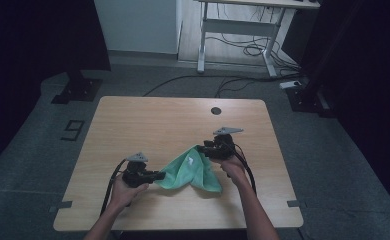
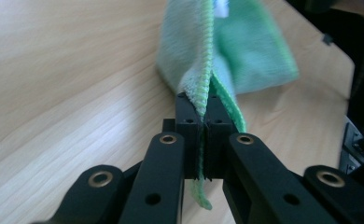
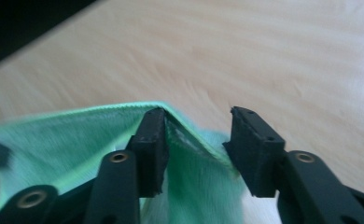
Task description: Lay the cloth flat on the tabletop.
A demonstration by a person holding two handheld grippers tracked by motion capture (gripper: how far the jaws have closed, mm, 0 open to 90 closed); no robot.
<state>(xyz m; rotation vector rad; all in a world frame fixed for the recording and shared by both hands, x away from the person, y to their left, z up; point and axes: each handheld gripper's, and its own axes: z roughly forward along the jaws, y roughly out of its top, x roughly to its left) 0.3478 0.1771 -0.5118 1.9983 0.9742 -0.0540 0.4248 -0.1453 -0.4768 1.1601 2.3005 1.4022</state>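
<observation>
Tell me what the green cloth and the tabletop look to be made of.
Green cloth: likely microfibre or terry, matt and fuzzy, with a stitched edge and a small white tag; it drapes limply.
Tabletop: pale wood-grain surface, smooth with a mild sheen, probably laminate rather than solid wood; streaky grain shows in both gripper views.

Fuzzy green cloth [image 2: 245, 51], matt wood table [image 1: 148, 120]

Probably a lab, bare desks [image 1: 260, 22], trailing cables [image 1: 243, 47]
</observation>
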